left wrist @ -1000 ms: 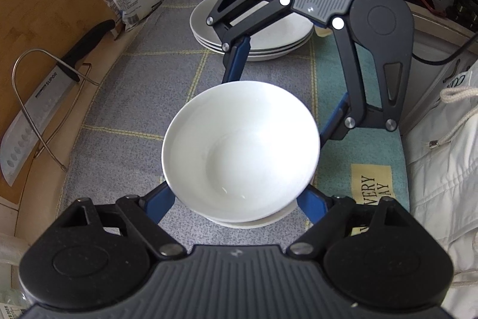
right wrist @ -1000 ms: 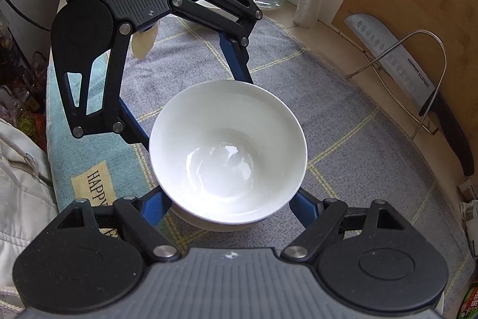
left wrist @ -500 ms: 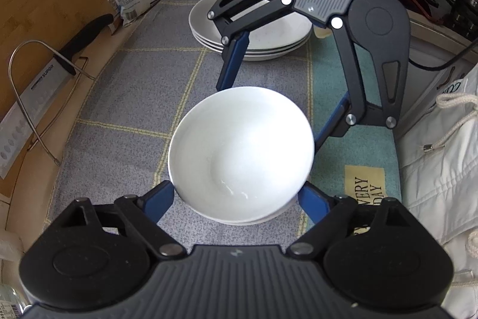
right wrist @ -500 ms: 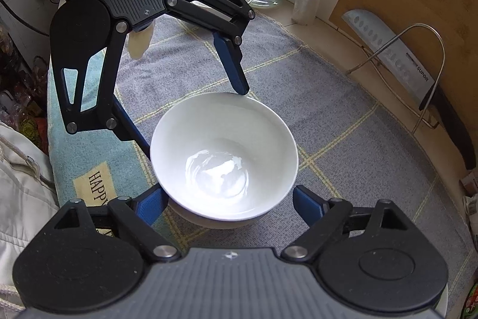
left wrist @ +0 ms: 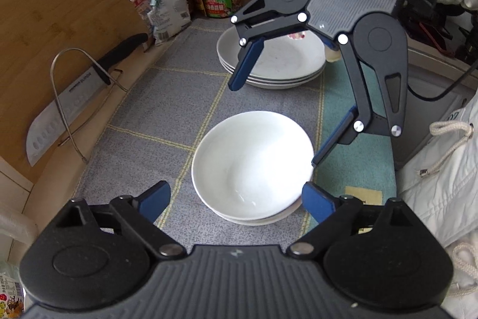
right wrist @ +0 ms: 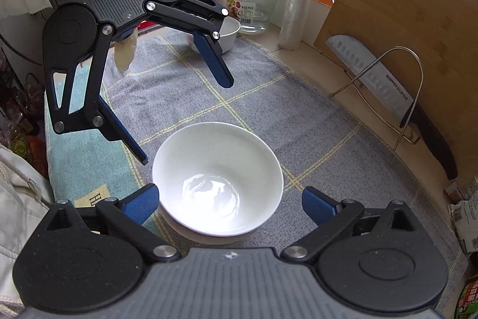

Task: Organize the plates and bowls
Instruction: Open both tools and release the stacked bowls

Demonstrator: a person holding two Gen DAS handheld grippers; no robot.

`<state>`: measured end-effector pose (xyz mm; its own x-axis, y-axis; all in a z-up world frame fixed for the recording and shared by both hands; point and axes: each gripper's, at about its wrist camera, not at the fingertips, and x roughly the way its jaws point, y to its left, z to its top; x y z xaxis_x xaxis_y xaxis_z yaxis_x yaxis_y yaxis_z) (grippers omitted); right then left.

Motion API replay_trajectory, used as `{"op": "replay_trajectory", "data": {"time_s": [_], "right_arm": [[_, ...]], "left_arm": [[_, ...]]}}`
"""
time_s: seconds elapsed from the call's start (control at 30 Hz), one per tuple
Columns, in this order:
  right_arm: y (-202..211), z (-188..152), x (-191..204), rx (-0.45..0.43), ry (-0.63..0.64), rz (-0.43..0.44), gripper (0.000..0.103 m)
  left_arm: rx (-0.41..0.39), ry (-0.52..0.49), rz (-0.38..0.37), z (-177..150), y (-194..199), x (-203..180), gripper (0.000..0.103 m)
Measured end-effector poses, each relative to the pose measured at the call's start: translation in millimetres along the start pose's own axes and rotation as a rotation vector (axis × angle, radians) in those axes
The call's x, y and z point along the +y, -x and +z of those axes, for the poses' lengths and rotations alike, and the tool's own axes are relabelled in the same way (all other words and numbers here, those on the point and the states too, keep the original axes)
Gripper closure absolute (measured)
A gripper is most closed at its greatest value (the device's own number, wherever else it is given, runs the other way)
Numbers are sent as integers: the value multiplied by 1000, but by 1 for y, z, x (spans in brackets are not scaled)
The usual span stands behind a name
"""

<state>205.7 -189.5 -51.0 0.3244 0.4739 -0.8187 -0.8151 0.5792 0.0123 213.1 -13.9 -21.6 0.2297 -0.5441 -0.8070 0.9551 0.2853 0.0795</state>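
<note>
A white bowl (left wrist: pixel 252 163) sits nested in a second white bowl on the grey checked towel (left wrist: pixel 155 109). My left gripper (left wrist: pixel 236 201) straddles its near side with the jaws opening; the left pad is well clear of the rim and the right pad is close beside it. Opposite, my right gripper (left wrist: pixel 274 124) hangs over the far side. In the right wrist view the same bowl (right wrist: pixel 218 178) lies between the right gripper's (right wrist: pixel 229 204) opening pads, with a gap on the right. The left gripper (right wrist: pixel 185 121) faces it. A stack of white plates (left wrist: pixel 277 65) stands behind.
A bamboo cutting board (left wrist: pixel 59 35) leans at the wall, with a cleaver (left wrist: pixel 74 97) in a wire rack before it. Bottles, packets and a green tub (left wrist: pixel 219 0) line the back. A glass jar (right wrist: pixel 249 2) and a small bowl (right wrist: pixel 230 33) stand near the window. A white jacket (left wrist: pixel 442 169) is at the counter edge.
Both grippers have opened wide and let go of the bowl, which now rests in the lower bowl. Both cameras have drawn back, so the bowl looks smaller.
</note>
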Motion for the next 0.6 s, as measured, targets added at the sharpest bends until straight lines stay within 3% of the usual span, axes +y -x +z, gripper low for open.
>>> {"op": "replay_trajectory", "data": {"time_s": [0.13,0.43,0.6], "right_arm": [[-2,1,-1,-15,-33,-15,0],[-6,-6,3,2,-40,-13,0],[0,0,3,-30,-32,-38,0]], "left_arm": [[-24,68,33,-1,-1,7,8],[1,67,5,-6,-11,-3,8],[-36,107,44,-6,-1,-2,8]]}}
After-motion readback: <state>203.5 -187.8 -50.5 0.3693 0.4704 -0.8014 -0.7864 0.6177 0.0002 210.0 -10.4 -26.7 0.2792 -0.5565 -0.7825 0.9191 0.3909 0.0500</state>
